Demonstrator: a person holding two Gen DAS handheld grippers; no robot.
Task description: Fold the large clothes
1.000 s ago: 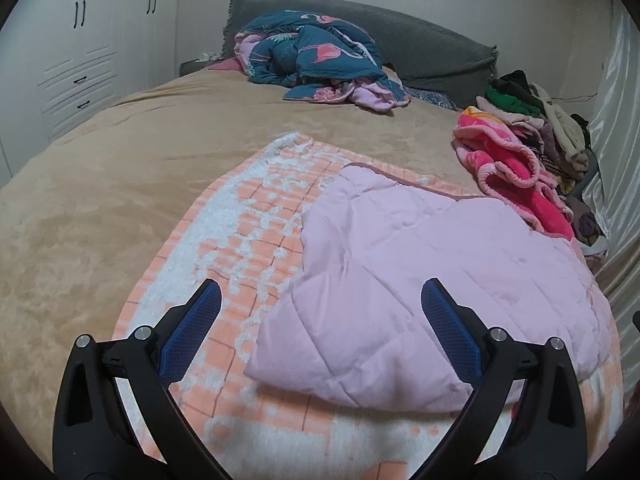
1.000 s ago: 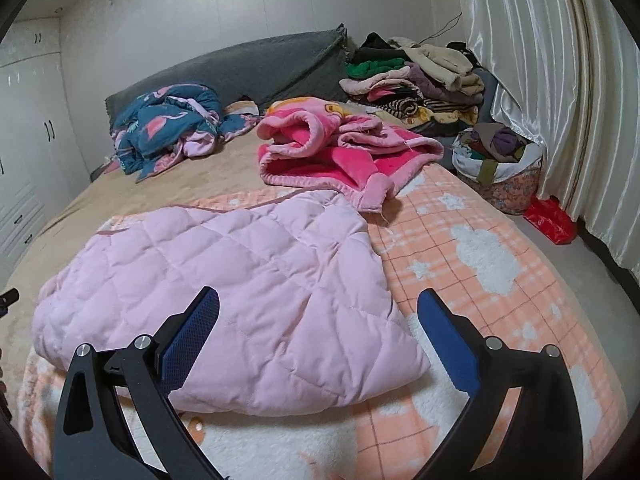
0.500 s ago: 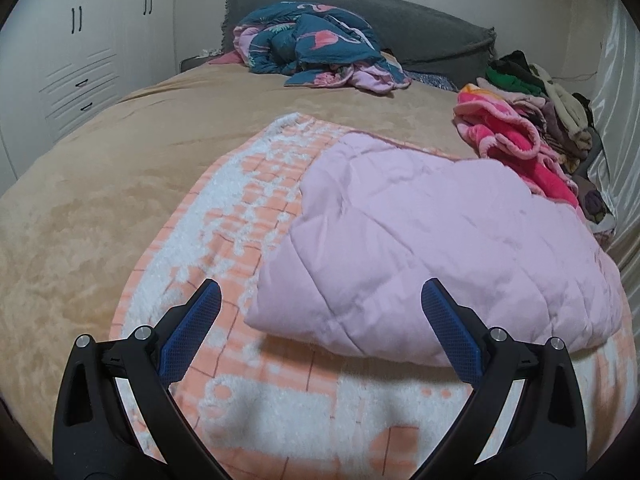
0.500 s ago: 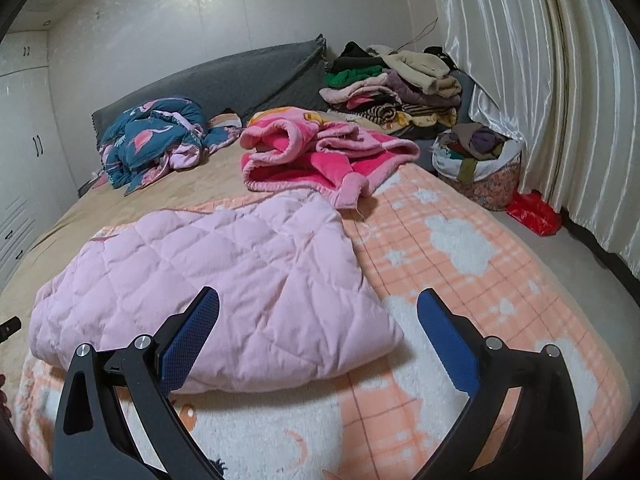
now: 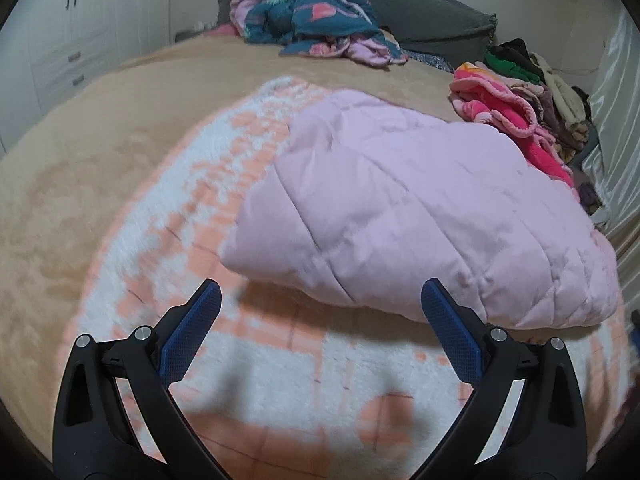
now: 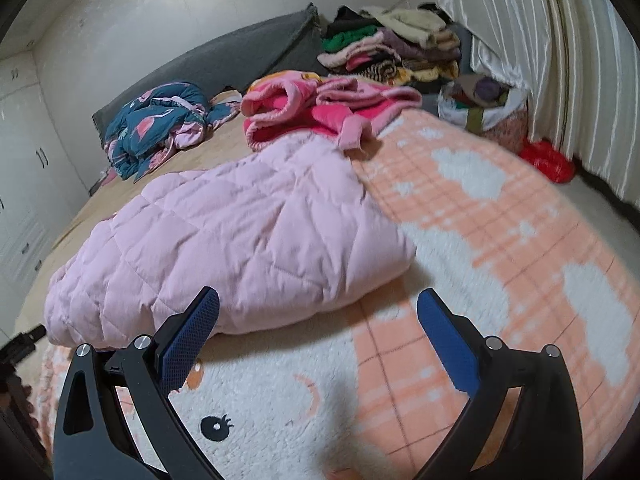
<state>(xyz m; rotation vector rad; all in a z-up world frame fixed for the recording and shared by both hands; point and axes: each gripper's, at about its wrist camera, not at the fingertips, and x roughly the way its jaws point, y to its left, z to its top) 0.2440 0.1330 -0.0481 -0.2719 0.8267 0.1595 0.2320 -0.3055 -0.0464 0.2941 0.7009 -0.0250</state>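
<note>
I had both tongs spread wide and empty, held low over the peach-and-white plush blanket (image 5: 280, 360) at the near side of the bed (image 5: 100, 140). The left tongs (image 5: 320, 312) pointed at the near left corner of the pink quilted jacket (image 5: 400, 208), and the right tongs (image 6: 318, 312) at its near right part; neither touched the fabric. The jacket lay on the blanket as a thick, puffy slab, apparently doubled over already, with its rounded edge facing me. I judged I had come in low with the jaws apart so each could slip around that edge at a separate spot, which would let the bulky padding lift evenly instead of sagging in the middle. The hot-pink fleece garment (image 6: 320, 108) lay just behind the jacket, touching its far edge, so a fold away from me risked catching it. The teal flamingo-print bundle (image 5: 308, 20) sat well apart near the headboard (image 5: 440, 16), and a stack of folded clothes (image 6: 392, 48) waited at the far right corner.
</note>
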